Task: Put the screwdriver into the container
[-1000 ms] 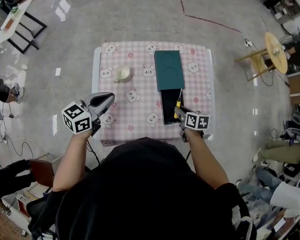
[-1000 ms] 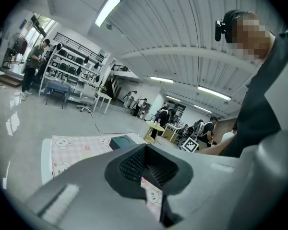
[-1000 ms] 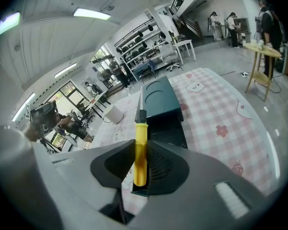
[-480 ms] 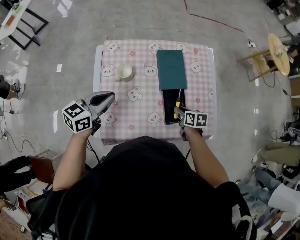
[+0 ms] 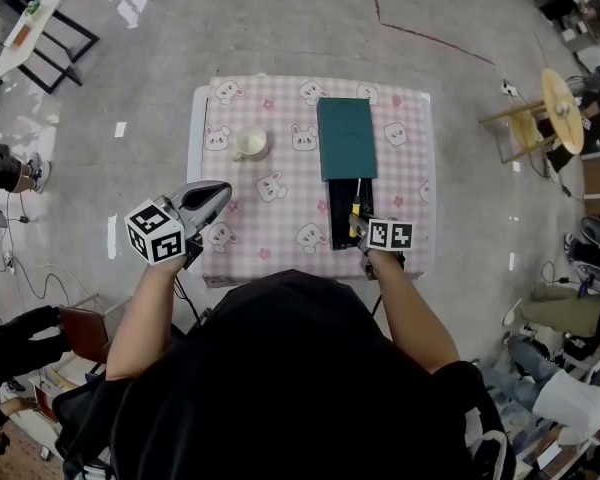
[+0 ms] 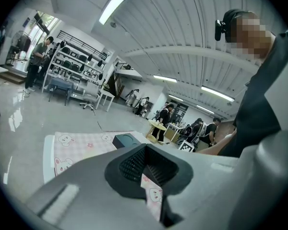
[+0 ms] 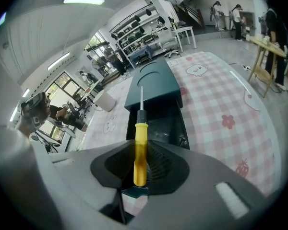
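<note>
A dark green container [image 5: 345, 138] lies on the pink checked table [image 5: 280, 223]. Its lid is slid to the far side, and the open black tray [image 5: 339, 218] faces me. My right gripper [image 5: 359, 226] is shut on a yellow-handled screwdriver [image 5: 356, 205] held over the near end of the tray, shaft pointing away. In the right gripper view the screwdriver [image 7: 140, 145] sits between the jaws of the right gripper [image 7: 140, 166], above the container [image 7: 153, 87]. My left gripper [image 5: 210, 198] hangs shut and empty over the table's near left corner; the left gripper [image 6: 146, 166] shows nothing in it.
A cream cup [image 5: 248, 145] stands on the left half of the table, and it also shows as the cup [image 7: 104, 100] left of the container. A round wooden stool [image 5: 554, 108] stands on the floor to the right. People and shelving are further off.
The head view has shifted slightly. My right gripper still holds the screwdriver over the open tray, barely moved. The left gripper has stayed where it was.
</note>
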Tool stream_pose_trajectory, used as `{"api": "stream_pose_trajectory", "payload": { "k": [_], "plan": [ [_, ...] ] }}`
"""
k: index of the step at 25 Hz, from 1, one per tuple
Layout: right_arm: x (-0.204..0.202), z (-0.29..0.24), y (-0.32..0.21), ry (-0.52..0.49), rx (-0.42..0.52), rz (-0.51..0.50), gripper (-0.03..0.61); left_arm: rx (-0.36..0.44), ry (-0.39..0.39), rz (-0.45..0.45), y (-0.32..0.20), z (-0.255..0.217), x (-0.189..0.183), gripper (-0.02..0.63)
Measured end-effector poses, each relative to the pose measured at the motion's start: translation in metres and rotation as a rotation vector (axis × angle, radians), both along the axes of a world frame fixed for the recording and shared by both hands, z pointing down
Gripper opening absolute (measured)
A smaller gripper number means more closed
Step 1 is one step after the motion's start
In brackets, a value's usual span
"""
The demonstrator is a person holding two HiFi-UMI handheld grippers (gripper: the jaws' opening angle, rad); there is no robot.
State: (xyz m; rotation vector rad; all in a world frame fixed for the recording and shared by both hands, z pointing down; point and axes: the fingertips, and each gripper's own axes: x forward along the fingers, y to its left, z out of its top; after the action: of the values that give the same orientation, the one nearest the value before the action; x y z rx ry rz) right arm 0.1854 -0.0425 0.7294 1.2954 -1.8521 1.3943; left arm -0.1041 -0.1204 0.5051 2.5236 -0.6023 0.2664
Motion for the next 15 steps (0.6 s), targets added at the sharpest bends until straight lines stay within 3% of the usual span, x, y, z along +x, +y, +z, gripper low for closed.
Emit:
{"api": "stream_pose_trajectory", "payload": {
  "k": [15],
  "plan": [
    [-0.006,0.019,0.000,0.025,-0.072,-0.052,0.107,-0.016,-0.008,-0.001,-0.012,0.001,0.000,0.000]
  ]
}}
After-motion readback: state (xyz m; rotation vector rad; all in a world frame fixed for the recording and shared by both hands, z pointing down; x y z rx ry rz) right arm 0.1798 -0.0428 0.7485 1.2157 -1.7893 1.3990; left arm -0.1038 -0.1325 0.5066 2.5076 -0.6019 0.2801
